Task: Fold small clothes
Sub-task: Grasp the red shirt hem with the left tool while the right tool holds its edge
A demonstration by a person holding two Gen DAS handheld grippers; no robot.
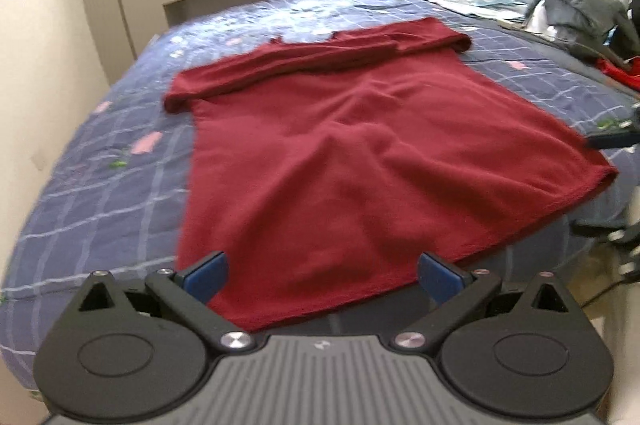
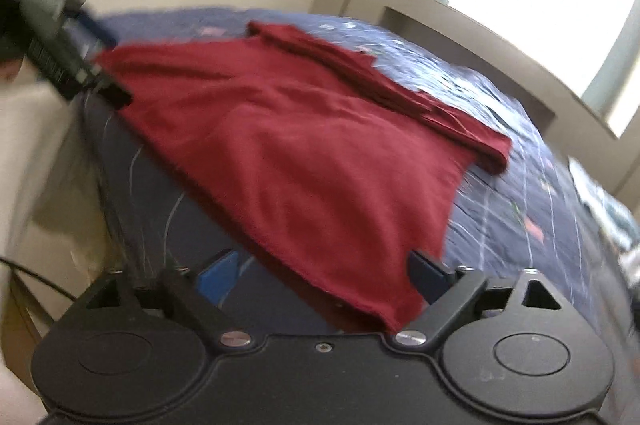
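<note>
A dark red shirt lies flat on the bed, its sleeves folded in across the top. My left gripper is open, its blue pads just above the shirt's near hem at the left corner. My right gripper is open over the hem's other corner, the cloth lying between its fingers. The right gripper's tip shows at the shirt's right edge in the left wrist view. The left gripper shows at the far corner in the right wrist view.
The bed has a blue checked quilt. A grey jacket and a red item lie at the bed's far right, with papers behind. A window and cream wall stand beyond the bed.
</note>
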